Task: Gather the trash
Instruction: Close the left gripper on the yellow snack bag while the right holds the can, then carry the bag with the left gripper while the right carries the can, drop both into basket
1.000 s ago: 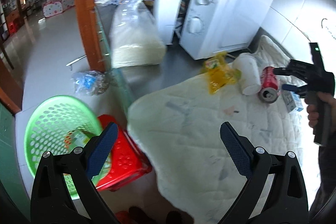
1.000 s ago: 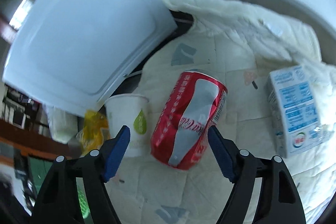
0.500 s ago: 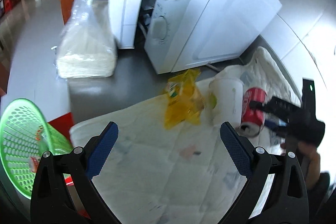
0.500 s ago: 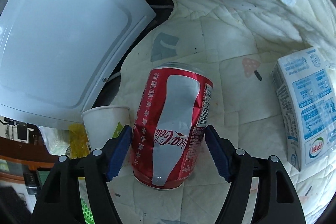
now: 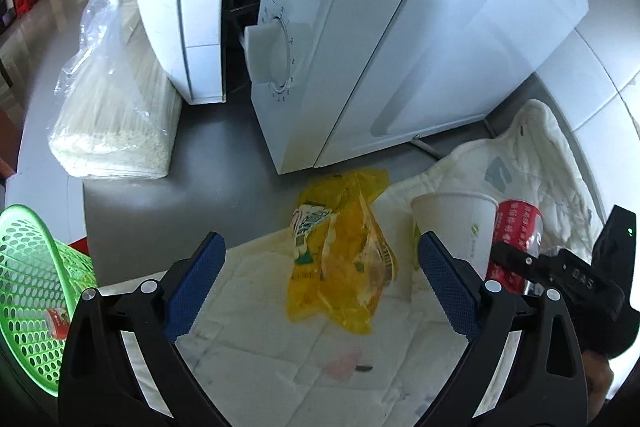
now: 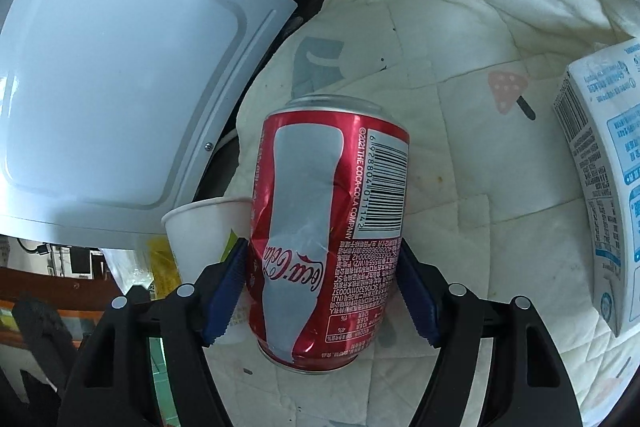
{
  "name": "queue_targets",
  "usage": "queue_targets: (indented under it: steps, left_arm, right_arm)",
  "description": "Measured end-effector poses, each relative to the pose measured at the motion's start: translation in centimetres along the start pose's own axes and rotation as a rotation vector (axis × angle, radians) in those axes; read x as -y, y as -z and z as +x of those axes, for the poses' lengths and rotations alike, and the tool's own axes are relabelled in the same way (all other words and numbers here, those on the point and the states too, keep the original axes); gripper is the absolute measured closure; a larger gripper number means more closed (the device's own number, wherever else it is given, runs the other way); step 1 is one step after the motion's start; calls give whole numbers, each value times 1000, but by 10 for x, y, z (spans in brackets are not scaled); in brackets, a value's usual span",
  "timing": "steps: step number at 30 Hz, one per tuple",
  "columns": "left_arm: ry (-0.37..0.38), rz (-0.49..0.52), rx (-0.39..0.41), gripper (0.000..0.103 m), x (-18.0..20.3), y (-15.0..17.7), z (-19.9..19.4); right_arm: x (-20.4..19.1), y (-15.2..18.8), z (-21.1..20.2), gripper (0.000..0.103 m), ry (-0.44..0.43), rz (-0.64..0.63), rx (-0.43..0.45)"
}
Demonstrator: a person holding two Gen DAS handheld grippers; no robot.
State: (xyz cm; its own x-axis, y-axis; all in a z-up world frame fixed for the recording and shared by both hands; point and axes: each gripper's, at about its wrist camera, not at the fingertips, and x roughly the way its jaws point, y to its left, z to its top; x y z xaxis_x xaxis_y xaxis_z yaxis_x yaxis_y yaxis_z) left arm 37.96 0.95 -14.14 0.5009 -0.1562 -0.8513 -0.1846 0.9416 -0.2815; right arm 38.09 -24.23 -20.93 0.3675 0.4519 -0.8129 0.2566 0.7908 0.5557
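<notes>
1. My right gripper [image 6: 320, 291]: jaws have just been closing, pads now against one dented red can [image 6: 328, 227].
2. My left gripper [image 5: 320, 279]: jaws apart, one yellow wrapper [image 5: 340, 251] between them, untouched.
3. One paper cup [image 5: 460, 223] beside the can; one milk carton [image 6: 604, 179] right of the jaws.

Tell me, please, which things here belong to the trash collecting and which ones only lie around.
Belong to the job:
- red can, pressed between the right gripper pads
- paper cup
- yellow wrapper, ahead of the open left gripper
- milk carton
- green basket

Only lying about:
- microwave
- bag of noodles
- white quilted cloth
</notes>
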Motion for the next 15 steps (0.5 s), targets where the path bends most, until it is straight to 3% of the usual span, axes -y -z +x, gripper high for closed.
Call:
queue_targets:
  steps: [8,13,14,15]
  left_arm:
    - [32,0,-54,27,2,1,21]
    - [67,-5,-85,49,0,5,29]
    - [83,-4,-89,59,0,6,30]
    - [86,2,-91,63,0,8,30]
  right_arm:
    - [12,8,-17,35,5,-26,23]
    - [11,19,-34,35,-1,-73,44]
    - [11,21,-38,35,0,-82,51]
    - [10,24,-41,35,-4,-86,54]
